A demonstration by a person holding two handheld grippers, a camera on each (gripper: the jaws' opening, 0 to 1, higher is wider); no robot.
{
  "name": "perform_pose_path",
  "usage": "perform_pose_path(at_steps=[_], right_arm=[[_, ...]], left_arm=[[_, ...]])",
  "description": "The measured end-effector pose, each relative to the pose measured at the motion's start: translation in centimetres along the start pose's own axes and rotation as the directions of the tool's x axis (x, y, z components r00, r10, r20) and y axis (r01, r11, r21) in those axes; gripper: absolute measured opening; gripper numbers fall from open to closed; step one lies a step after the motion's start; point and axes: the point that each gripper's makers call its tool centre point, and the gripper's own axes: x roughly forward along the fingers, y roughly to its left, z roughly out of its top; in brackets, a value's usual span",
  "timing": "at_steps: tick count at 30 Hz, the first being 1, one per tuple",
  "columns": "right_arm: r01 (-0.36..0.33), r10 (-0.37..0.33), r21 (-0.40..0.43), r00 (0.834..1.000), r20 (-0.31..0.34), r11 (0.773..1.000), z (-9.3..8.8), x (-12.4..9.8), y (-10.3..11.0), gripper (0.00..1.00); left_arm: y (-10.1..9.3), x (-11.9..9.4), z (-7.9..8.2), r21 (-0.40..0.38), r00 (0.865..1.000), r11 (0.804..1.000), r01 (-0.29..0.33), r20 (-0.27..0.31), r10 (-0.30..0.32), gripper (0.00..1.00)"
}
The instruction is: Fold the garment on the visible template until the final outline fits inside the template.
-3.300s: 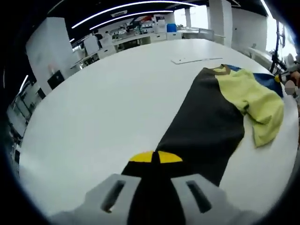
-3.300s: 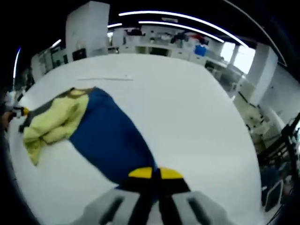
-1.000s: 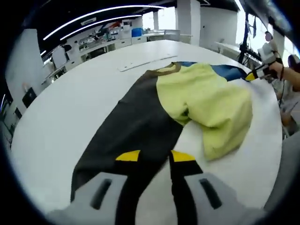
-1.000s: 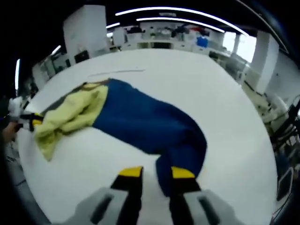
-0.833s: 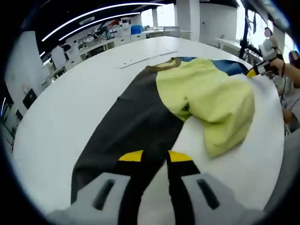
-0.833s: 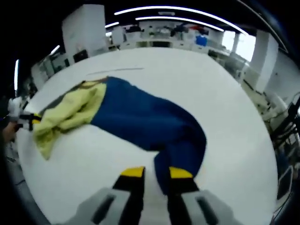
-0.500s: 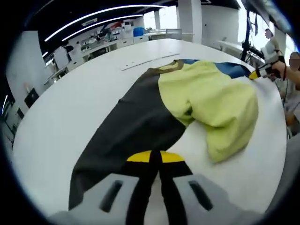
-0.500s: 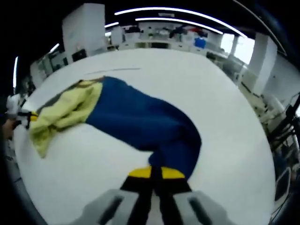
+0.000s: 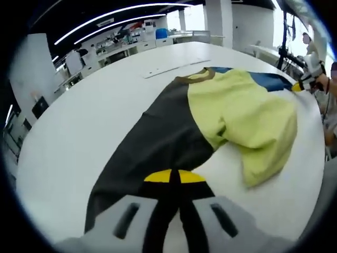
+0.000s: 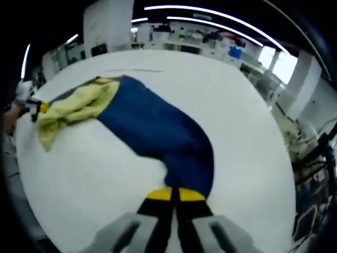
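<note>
The garment lies on the white table (image 9: 84, 121) with a black sleeve (image 9: 158, 137), a rumpled yellow-green body (image 9: 247, 113) and a blue sleeve (image 9: 268, 80). My left gripper (image 9: 174, 176) is shut on the black sleeve's near end. In the right gripper view the blue sleeve (image 10: 152, 124) bends back toward the yellow-green body (image 10: 79, 105), and my right gripper (image 10: 175, 194) is shut on its end. The right gripper (image 9: 305, 81) shows far right in the left gripper view. At the left edge of the right gripper view sits the left gripper (image 10: 36, 108).
A thin pale strip (image 9: 171, 68) lies on the table beyond the collar, seen as a faint strip (image 10: 131, 70) in the right gripper view. A person's hand (image 9: 331, 71) is at the table's right edge. Benches and shelves stand far behind.
A second ago both grippers stood open over the sleeve ends; both have since shut on the fabric. The blue sleeve end is drawn nearer the body than 3.3 s ago.
</note>
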Motion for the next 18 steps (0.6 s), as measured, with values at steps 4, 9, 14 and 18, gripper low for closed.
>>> perform_pose_path(at_steps=[4, 9, 14, 18], right_arm=[[0.016, -0.016, 0.000, 1.000, -0.002, 1.000, -0.2, -0.2, -1.6, 0.00], [0.024, -0.024, 0.029, 1.000, 0.015, 0.999, -0.1, -0.8, -2.6, 0.00], [0.048, -0.048, 0.019, 0.999, 0.011, 0.999, -0.5, -0.9, -5.5, 0.00], [0.083, -0.085, -0.092, 0.996, -0.019, 0.992, -0.5, -1.0, -6.5, 0.00]], left_arm=[[0.6, -0.2, -0.1, -0.011, 1.000, 1.000, -0.011, 0.008, 0.011, 0.00], [1.1, -0.2, -0.1, -0.012, 1.000, 1.000, -0.019, 0.011, 0.019, 0.00], [1.3, -0.2, 0.0, -0.008, 1.000, 1.000, -0.028, 0.011, 0.028, 0.00], [1.5, -0.2, 0.0, -0.002, 0.999, 0.999, -0.041, 0.007, 0.041, 0.00]])
